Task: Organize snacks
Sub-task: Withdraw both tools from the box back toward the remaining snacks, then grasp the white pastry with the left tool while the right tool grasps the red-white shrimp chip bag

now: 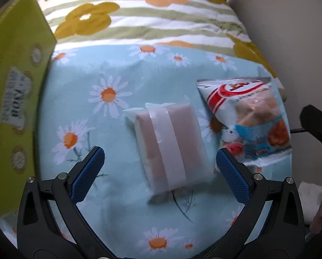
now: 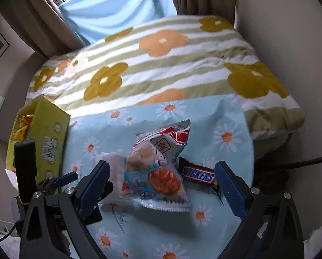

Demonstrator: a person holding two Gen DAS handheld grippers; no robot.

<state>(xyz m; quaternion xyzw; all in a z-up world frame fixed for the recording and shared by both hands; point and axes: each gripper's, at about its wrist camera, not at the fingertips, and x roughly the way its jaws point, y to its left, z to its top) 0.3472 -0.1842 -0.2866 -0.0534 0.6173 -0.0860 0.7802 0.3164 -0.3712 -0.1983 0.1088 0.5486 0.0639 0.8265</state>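
Note:
A pale wrapped snack bar (image 1: 171,144) lies on the daisy cloth (image 1: 109,196), between the open fingers of my left gripper (image 1: 159,161). A white, red and blue snack bag (image 1: 253,120) lies just right of it. In the right wrist view the same bag (image 2: 158,170) lies between the open fingers of my right gripper (image 2: 162,179). A Snickers bar (image 2: 198,174) lies to the bag's right. The pale bar (image 2: 115,161) shows to the bag's left. A yellow-green box (image 1: 12,99) stands at the left; it also shows in the right wrist view (image 2: 44,138), holding orange packets.
A striped flowered blanket (image 2: 161,64) covers the bed behind the cloth. A beige wall (image 2: 290,54) is at the right. The left gripper's body (image 2: 59,183) sits close to the right gripper's left finger. A dark cable (image 2: 301,161) runs at the right.

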